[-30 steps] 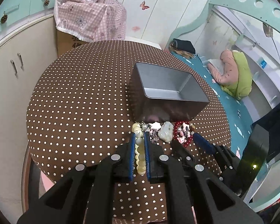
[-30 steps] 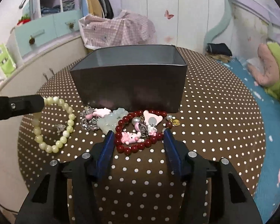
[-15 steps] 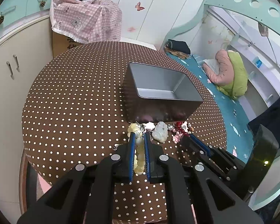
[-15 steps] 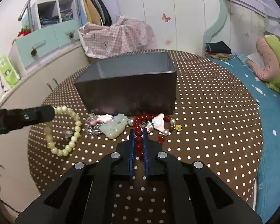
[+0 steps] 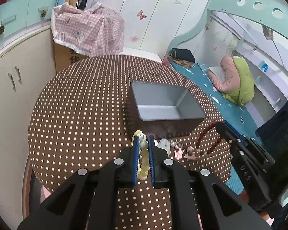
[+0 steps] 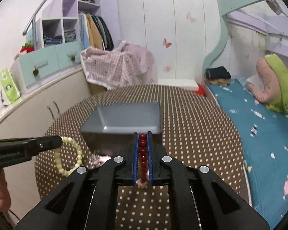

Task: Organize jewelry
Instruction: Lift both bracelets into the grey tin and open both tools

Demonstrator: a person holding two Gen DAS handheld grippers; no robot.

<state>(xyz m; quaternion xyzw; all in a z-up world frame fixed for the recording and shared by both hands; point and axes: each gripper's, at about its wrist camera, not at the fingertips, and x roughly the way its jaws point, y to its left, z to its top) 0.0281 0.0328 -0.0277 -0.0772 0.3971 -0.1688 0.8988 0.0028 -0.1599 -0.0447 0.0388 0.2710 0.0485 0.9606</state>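
**Both bracelets pinched and hanging in front of the tin**

We're holding one bracelet in each tong right now. The left gripper [image 5: 143, 143] is clamped on the pale cream-green round-bead bracelet [image 6: 70, 156], with its beads lining up between the blue pads, and the loop is dangling free beside the tin in the right wrist view. The right gripper [image 6: 143, 134] is squeezing the dark red round-bead bracelet [image 6: 143, 150] the same way, so its charms are hanging down below the jaws. We're gripping along the bead strings, probably so the loops don't slip out.

The open grey rectangular metal tin [image 5: 164, 105] is sitting on the round table with the brown white-dotted cloth [image 5: 82, 115], looking empty as far as we can see. Both loads are hovering just short of its near wall, which makes sense if it's the drop spot.

The small pile of pink and pale charm pieces [image 5: 179, 149] is lying on the cloth by the tin, waiting its turn, we're guessing.
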